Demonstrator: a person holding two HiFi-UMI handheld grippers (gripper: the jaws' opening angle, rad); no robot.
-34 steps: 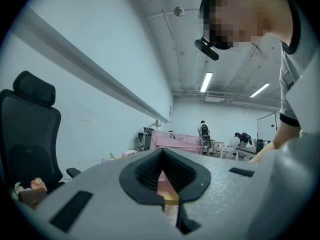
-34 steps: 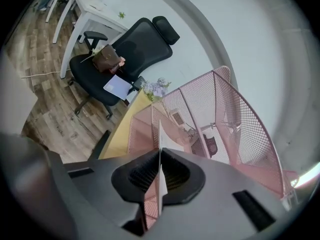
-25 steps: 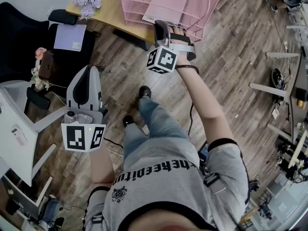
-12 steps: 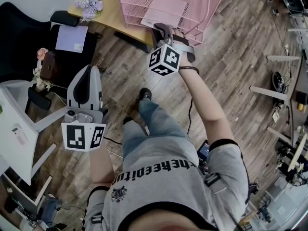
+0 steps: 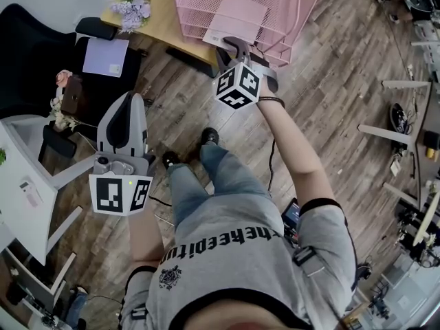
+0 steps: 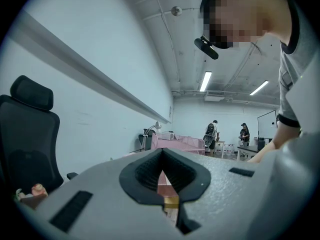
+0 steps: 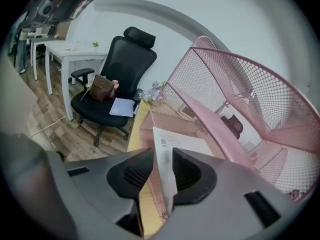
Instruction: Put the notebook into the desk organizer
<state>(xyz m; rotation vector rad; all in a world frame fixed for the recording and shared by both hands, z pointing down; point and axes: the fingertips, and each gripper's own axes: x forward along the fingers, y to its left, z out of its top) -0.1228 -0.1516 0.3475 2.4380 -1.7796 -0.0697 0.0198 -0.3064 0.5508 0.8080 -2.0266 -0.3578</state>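
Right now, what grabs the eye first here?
The pink mesh desk organizer on the wooden desk dominates the top of the head view. The notebook lies in it, and the right tool, whose jaws have just been opening, stands at its near edge with that edge between the open jaws. To the left, a black office chair carries a lilac booklet.

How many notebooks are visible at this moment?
2. A pale pink notebook rests in the pink wire-mesh desk organizer; a lavender notebook lies on the black office chair. Others may be hidden.
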